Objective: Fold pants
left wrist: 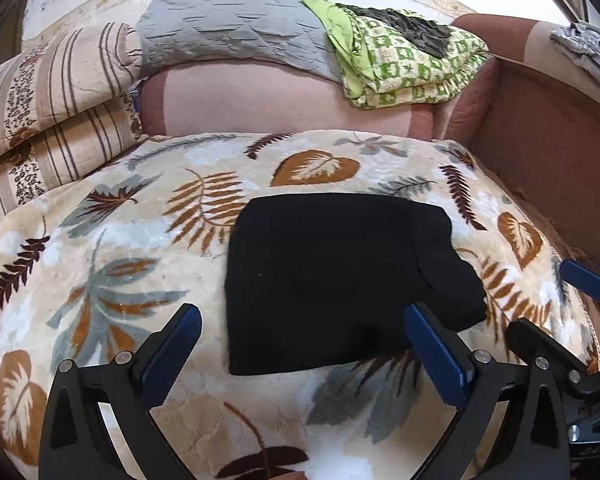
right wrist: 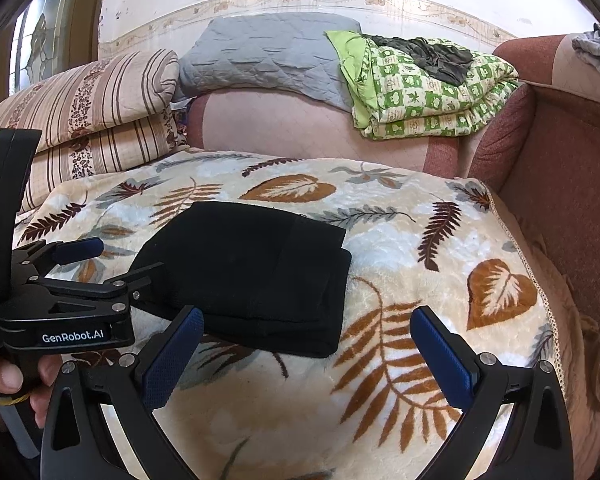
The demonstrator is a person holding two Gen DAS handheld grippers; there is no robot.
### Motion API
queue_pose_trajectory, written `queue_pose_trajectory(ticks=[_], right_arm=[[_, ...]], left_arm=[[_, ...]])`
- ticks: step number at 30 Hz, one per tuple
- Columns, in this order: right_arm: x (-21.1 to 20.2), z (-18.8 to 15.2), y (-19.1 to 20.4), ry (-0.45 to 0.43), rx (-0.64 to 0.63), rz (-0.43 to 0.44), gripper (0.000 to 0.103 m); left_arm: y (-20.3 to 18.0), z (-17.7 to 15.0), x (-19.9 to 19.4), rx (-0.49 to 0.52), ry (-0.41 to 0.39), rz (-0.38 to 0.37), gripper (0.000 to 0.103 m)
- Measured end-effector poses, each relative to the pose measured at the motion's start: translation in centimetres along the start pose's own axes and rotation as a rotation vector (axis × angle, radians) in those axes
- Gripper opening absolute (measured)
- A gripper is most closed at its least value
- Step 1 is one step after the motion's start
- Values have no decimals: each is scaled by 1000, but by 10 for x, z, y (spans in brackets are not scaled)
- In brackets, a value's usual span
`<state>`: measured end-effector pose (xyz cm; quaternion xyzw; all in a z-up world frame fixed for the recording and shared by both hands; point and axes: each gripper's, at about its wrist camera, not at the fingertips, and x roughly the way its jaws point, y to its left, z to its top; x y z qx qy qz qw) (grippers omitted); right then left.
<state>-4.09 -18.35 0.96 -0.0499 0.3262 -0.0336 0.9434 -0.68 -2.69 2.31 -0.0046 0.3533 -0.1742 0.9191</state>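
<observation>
The black pants (left wrist: 340, 280) lie folded into a compact rectangle on the leaf-patterned blanket (left wrist: 140, 272). They also show in the right wrist view (right wrist: 252, 272). My left gripper (left wrist: 304, 320) is open and empty, hovering just in front of the pants' near edge. My right gripper (right wrist: 308, 324) is open and empty, to the right of the pants' near right corner. The left gripper also shows in the right wrist view (right wrist: 112, 256), open, at the pants' left side. Part of the right gripper shows at the far right of the left wrist view (left wrist: 548, 300).
Striped pillows (right wrist: 92, 120) are stacked at the back left. A grey quilt (right wrist: 268, 56) and a green checked quilt (right wrist: 428, 92) lie on the sofa back. A reddish armrest (right wrist: 560, 128) rises on the right. The blanket's right edge (right wrist: 540, 280) drops off.
</observation>
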Motion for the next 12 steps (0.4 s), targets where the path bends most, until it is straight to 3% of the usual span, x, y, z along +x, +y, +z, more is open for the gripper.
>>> queue_pose_trajectory(ticks=[7, 12], right_arm=[[0, 0, 1, 1, 0, -1, 103], [0, 0, -2, -14, 5, 2, 103]], left_arm=[[12, 2, 2, -56, 13, -5, 102], [12, 0, 6, -41, 27, 43, 100]])
